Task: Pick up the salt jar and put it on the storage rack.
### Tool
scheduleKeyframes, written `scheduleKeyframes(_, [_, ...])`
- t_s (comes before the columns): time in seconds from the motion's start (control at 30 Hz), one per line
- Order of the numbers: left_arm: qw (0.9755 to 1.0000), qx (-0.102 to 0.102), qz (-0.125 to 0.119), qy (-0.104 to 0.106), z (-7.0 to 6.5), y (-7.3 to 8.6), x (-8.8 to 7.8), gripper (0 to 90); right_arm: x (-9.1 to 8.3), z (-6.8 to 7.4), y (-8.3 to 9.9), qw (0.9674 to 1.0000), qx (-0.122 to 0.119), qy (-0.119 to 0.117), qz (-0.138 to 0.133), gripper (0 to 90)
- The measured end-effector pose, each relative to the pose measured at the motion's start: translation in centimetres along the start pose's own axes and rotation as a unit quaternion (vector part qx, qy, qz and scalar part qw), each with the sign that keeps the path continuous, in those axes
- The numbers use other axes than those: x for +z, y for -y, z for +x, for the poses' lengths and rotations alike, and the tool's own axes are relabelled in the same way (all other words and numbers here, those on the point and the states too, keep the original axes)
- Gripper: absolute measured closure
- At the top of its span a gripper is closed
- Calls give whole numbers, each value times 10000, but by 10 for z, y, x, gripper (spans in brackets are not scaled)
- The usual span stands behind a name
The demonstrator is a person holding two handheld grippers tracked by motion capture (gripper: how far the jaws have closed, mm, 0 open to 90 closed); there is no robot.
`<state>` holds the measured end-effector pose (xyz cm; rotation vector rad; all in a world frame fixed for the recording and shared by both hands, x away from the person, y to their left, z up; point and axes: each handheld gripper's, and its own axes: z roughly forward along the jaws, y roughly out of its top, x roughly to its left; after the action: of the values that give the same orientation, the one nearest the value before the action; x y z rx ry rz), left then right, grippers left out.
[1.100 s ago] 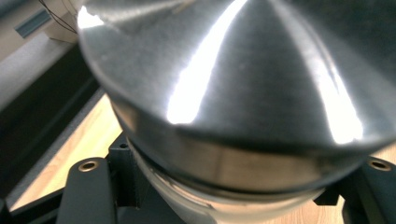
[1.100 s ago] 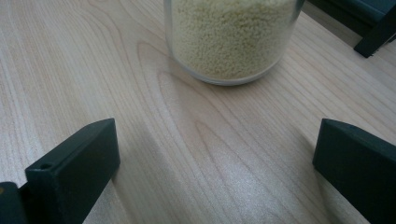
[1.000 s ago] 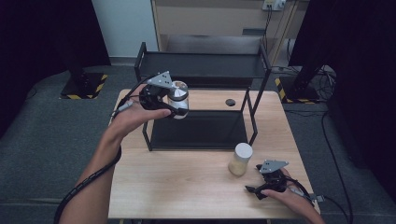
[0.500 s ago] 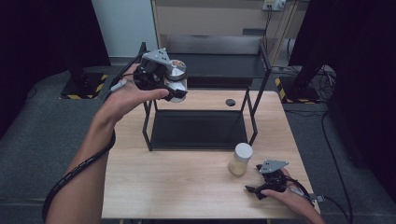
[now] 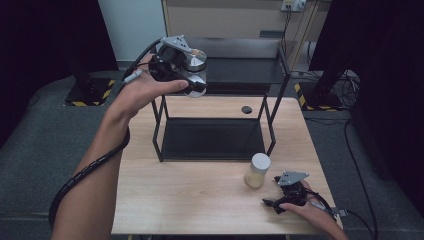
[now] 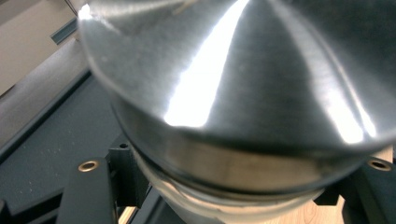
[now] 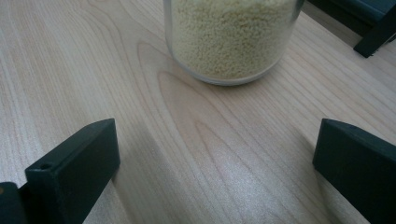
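Observation:
My left gripper [image 5: 192,75] is shut on a glass jar with a shiny metal lid [image 5: 194,62] and holds it up at the front left corner of the black shelf rack's top shelf [image 5: 240,70]. In the left gripper view the metal lid [image 6: 233,79] looms close, with both black jaws clamped on the glass below it. A second jar [image 5: 257,170] with a white lid and yellow grains stands on the wooden table. My right gripper [image 5: 270,204] rests open on the table just right of it, jaws pointed at the grain jar [image 7: 231,37].
The black two-level rack stands at the table's middle back, with its lower shelf [image 5: 210,140] bare. A small black round object [image 5: 246,109] lies on the table behind the rack. The table's front edge is close to the right hand.
My left gripper has lifted the metal-lidded jar from mid-height at the rack's left side up to the top shelf's level. The right gripper and the grain jar have stayed put.

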<state>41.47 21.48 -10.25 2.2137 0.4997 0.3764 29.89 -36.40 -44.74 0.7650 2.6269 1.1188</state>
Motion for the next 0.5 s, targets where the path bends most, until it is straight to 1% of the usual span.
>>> scheduleKeyframes(0.17, [9999,-94,14,-84,2,-5,1,303,0,0,0,10000,1,0,0,13])
scheduleKeyframes(0.3, [9993,-275,74,-224,7,-7,2,303,0,0,0,10000,1,0,0,13])
scheduleKeyframes(0.4, [9984,-440,67,-362,9,-6,2,303,0,0,0,10000,1,0,0,13])
scheduleKeyframes(0.5, [9962,-651,68,-576,7,-7,3,303,0,0,0,10000,2,-1,0,13])
